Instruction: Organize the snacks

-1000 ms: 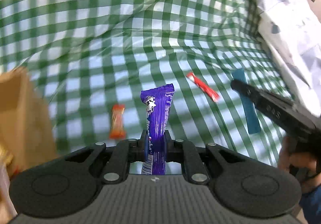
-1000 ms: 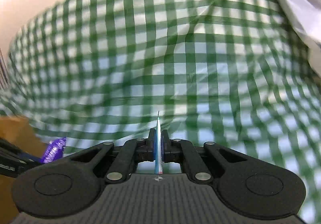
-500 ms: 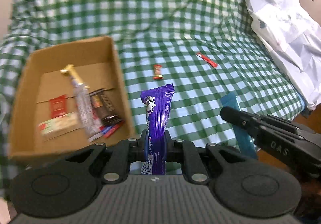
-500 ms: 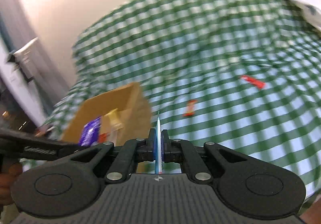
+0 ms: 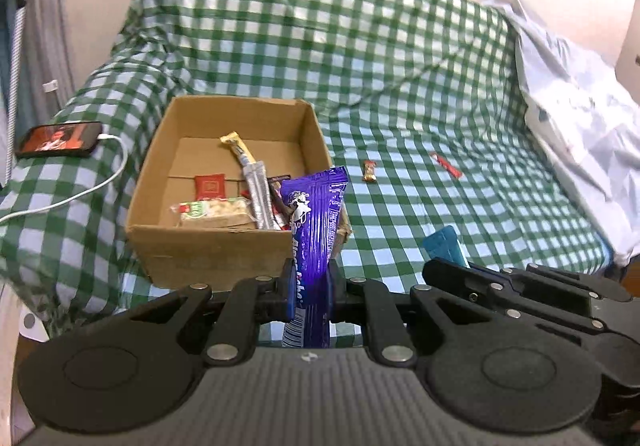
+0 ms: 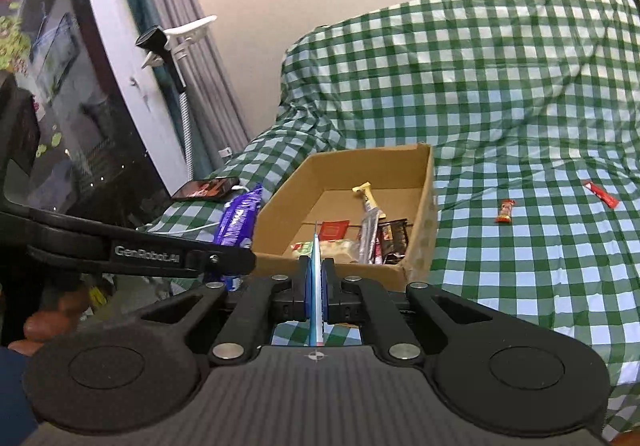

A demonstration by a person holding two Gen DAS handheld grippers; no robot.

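Note:
My left gripper (image 5: 308,286) is shut on a purple chocolate wrapper (image 5: 316,222), held upright just in front of the open cardboard box (image 5: 216,242). The box holds several snacks, among them a nut bar (image 5: 216,212) and a silver stick pack (image 5: 258,190). My right gripper (image 6: 316,282) is shut on a thin blue packet (image 6: 316,286) seen edge-on, in front of the box (image 6: 424,206). The blue packet also shows in the left wrist view (image 5: 444,244). An orange candy (image 5: 369,171) and a red stick (image 5: 446,165) lie on the checked cloth right of the box.
A green-and-white checked cloth (image 5: 400,86) covers the sofa. A phone (image 5: 60,138) with a white cable lies left of the box. A white bundle (image 5: 580,126) sits at the right. A curtain and a dark glass panel (image 6: 60,106) stand to the left.
Both grippers have pulled back and turned left with their snacks. The box now sits centred in front of them; a second ago only cloth and loose candies showed.

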